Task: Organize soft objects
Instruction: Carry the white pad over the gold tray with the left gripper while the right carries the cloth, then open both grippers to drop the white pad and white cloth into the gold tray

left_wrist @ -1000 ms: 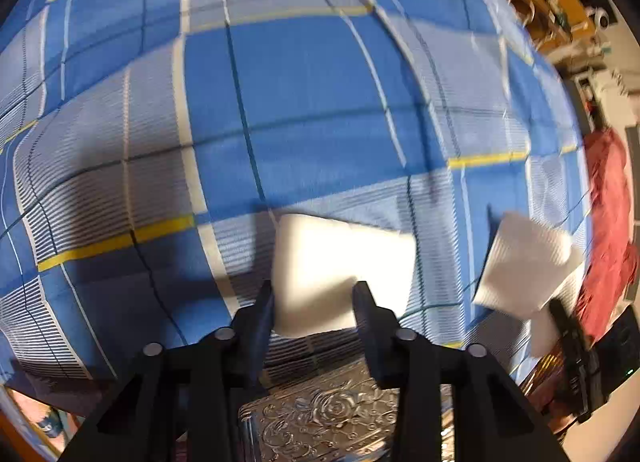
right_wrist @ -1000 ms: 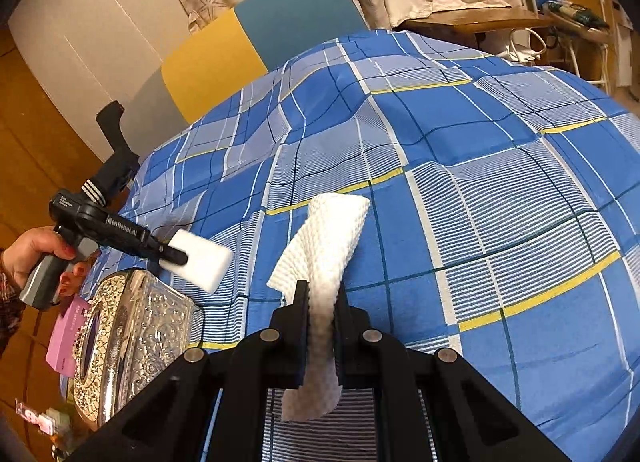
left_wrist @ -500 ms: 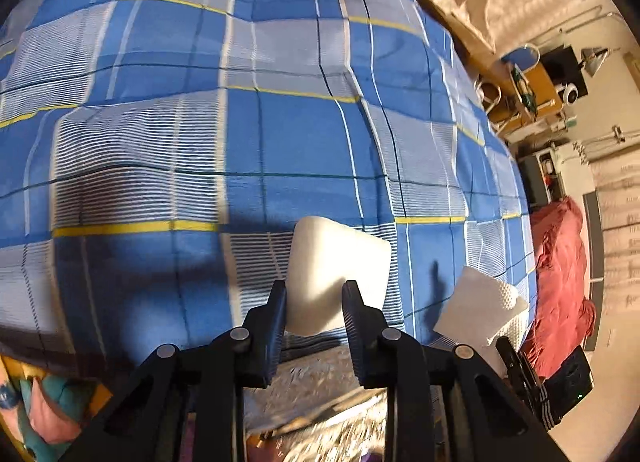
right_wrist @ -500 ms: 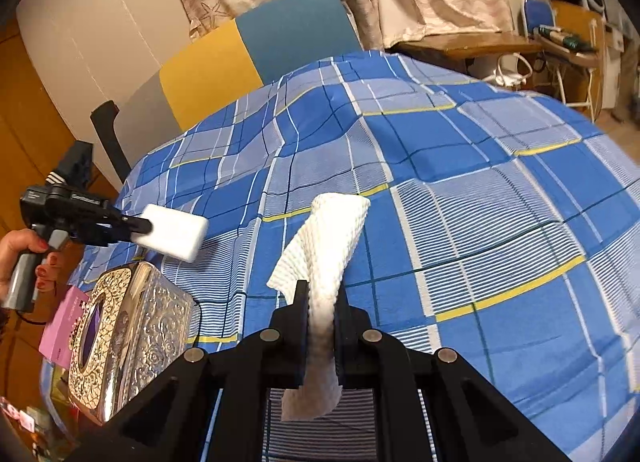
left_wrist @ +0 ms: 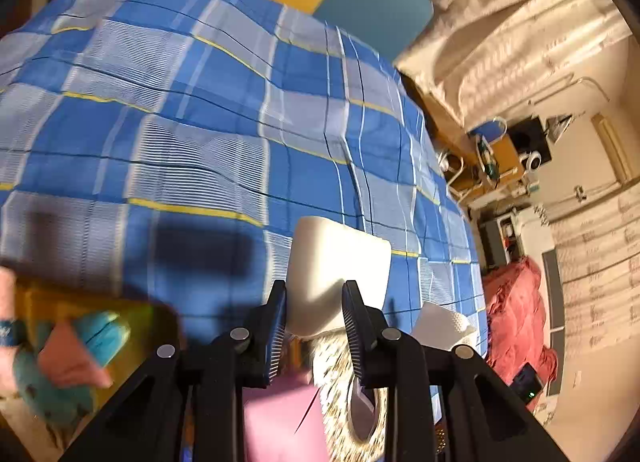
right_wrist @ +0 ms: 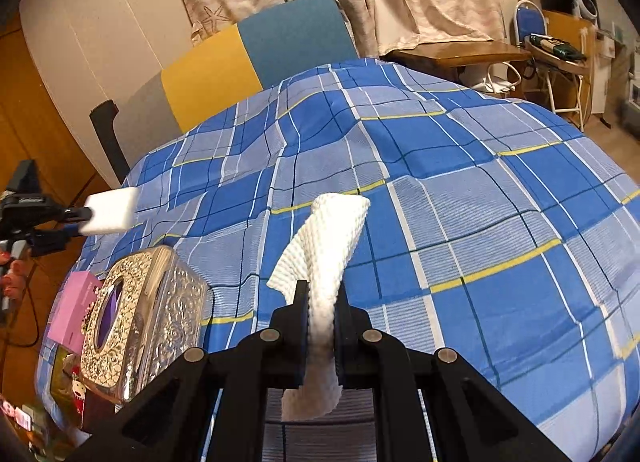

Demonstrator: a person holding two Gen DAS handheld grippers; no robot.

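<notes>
Left gripper (left_wrist: 314, 304) pinches a white sponge block (left_wrist: 338, 266) between its pads, held in the air above the blue plaid cloth (left_wrist: 192, 134) — block juts forward past the fingertips. Right gripper (right_wrist: 322, 312) is clamped on a white textured paper towel (right_wrist: 328, 246), which stands up and curls over, tail hanging below. Ornate silver tissue box (right_wrist: 140, 314) sits on the cloth's near-left edge, pink box (right_wrist: 74, 310) just beside it.

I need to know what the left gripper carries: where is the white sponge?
The white sponge sits clamped between the left gripper's fingers, in the air above the ornate tissue box, at the right wrist view's left edge.
</notes>
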